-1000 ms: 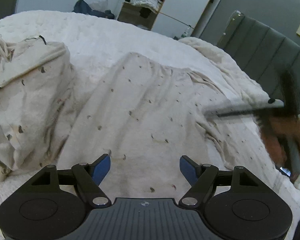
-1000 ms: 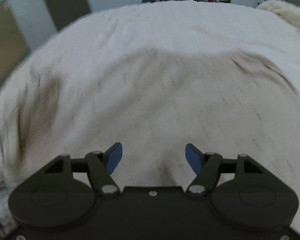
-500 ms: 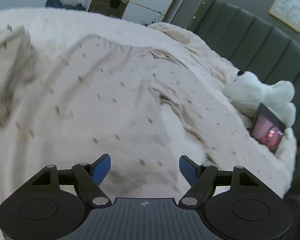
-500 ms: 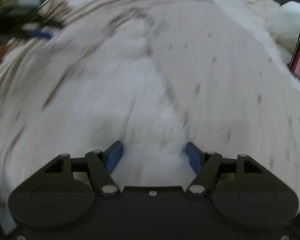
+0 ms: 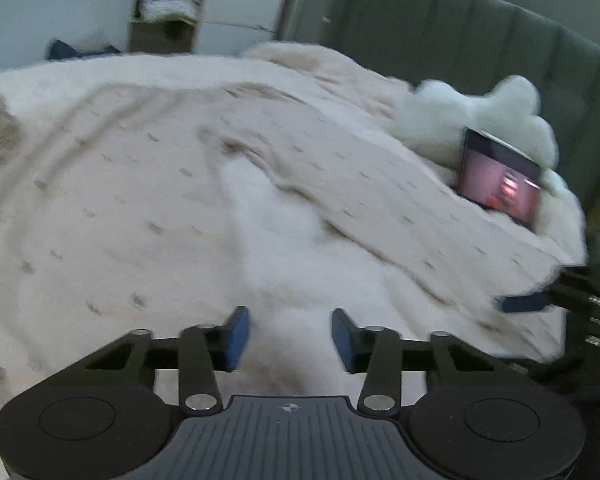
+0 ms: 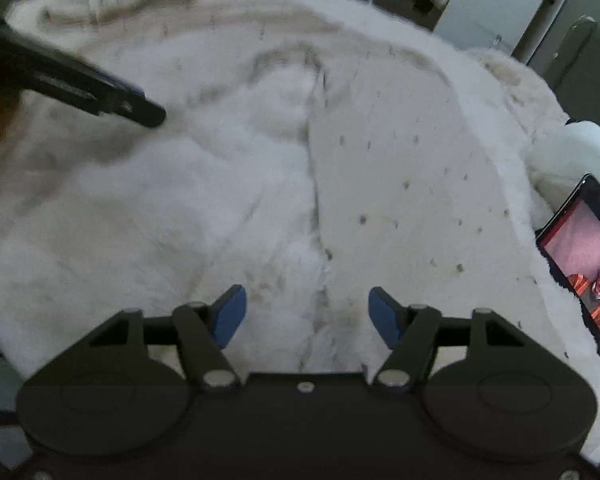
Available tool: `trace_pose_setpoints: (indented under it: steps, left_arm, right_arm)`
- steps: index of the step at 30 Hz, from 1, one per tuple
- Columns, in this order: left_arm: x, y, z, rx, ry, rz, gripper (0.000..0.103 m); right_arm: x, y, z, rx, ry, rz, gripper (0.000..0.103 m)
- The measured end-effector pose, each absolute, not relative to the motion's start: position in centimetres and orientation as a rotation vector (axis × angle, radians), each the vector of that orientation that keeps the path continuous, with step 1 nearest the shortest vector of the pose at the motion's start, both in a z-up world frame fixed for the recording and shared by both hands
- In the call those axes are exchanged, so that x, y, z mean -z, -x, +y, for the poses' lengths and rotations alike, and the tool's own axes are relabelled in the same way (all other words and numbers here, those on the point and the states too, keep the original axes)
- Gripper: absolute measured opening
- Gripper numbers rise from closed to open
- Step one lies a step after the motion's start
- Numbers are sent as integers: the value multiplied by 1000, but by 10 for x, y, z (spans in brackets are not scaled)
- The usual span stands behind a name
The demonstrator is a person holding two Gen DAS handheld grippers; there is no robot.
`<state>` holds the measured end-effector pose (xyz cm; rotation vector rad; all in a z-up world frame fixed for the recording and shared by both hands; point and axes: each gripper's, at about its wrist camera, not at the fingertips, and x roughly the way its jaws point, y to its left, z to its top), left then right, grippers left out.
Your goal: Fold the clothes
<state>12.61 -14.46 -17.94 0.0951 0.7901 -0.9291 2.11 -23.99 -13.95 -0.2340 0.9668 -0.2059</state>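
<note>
Garment: patterned cream trousers lie spread flat on the bed, legs apart.
Change: both grippers have swung from the waistband toward the leg at 2 o'clock.
Left gripper: fingers narrowed, empty.
Right gripper: fingers wide, empty.
Meaning: probably lining up a lengthwise fold.

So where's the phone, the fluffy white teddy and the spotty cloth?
phone [image 6: 584,256]: right wrist view, on its lit screen.
teddy [image 5: 512,100]: left wrist view, on its fluffy top.
spotty cloth [image 6: 400,184]: right wrist view, on the flat speckled part.
</note>
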Motion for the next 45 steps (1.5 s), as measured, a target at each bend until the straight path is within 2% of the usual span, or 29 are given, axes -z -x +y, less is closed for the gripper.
trace_pose_setpoints:
  steps: [1,2,10,12,14,17,18,19,20,21,27,30,33,34,36,37,38,41,45]
  left_arm:
    - [185,-126,-146,911,-114,815,6]
    - [189,-126,-147,895,-140,825,1]
    - [186,-125,-152,901,-259,846,0]
    - [178,-125,-151,885,-283,817,10]
    - [175,-127,-150,875,-303,794,30]
    - [178,-131,-152,870,-343,787,33]
    - [179,-133,-153,872,-360,792,32]
    - [181,-134,-155,874,-378,799,22]
    - [183,-134,-156,878,-396,807,5]
    - [185,-134,-157,882,-414,815,1]
    - [179,-122,-158,1025,-380,846,0]
    - [177,-116,-159,1091,-351,866,0]
    - [179,-116,-162,1108,-305,899,2]
    - [180,-116,-163,1117,-289,901,6]
    - [176,-115,-163,1139,-247,900,22]
    - [174,-115,-163,1151,-223,898,38]
    - [172,-114,-162,1162,-200,897,46]
    - [165,-113,-162,1196,-130,892,47]
    - [156,-112,-161,1236,-44,881,54]
  right_arm:
    - [138,-26,-236,183,216,949,57]
    - [137,-30,-232,162,199,932,57]
    - [119,-71,-244,156,-5,854,58]
    - [115,-82,-255,166,-104,824,58]
    - [116,-91,-267,177,-209,799,58]
    - [125,-106,-285,215,-371,803,58]
    - [128,-109,-288,225,-397,801,58]
    - [131,-111,-290,236,-417,798,58]
    - [135,-112,-290,258,-412,797,58]
    - [137,-112,-287,277,-388,801,58]
    - [168,-73,-263,323,-197,902,58]
    - [167,-35,-253,253,-189,906,58]
    - [140,-4,-285,252,-222,868,58]
    - [131,6,-295,252,-233,855,56]
    - [113,26,-317,252,-255,830,54]
    - [104,36,-328,252,-266,817,58]
    - [95,47,-338,252,-277,805,61]
    - [74,77,-392,330,-316,755,63]
    - [81,110,-469,452,-353,755,61]
